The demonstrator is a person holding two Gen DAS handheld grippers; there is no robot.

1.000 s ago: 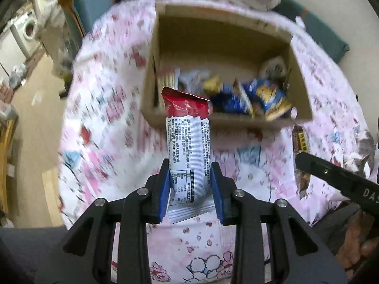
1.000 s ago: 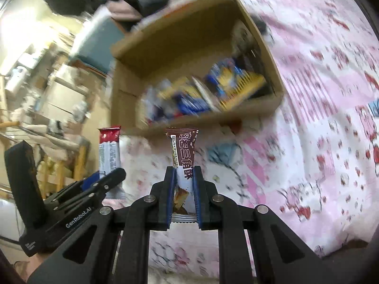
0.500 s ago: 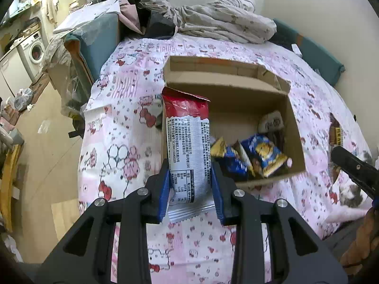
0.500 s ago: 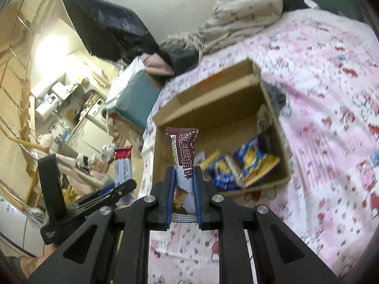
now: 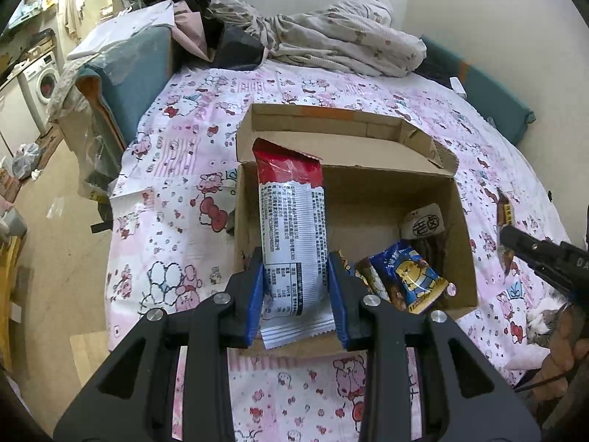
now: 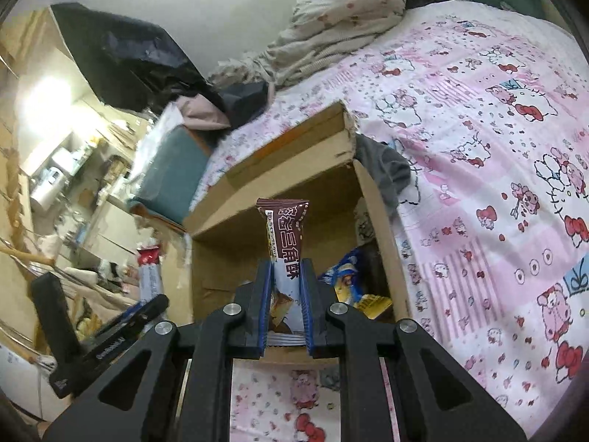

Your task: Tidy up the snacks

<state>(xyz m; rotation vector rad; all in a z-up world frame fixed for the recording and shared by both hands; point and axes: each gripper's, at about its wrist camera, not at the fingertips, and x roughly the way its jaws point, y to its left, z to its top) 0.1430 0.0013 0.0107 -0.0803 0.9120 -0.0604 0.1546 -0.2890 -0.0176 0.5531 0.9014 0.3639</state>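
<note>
Both wrist views close, facing cardboard box (image 5: 353,191)

Two grippers, left (image 5: 296,294) and right (image 6: 286,305), are each holding one packet: red-white (image 5: 292,228), brown (image 6: 287,246). One box (image 5: 368,140) is holding several snacks; exact count unclear.

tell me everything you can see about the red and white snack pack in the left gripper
The red and white snack pack is a long, glossy sealed wrapper: red top, white body with fine black print, crimped serrated ends. It stands nearly upright, clamped near its lower end between the left gripper's blue pads, in front of the open cardboard box.
</note>
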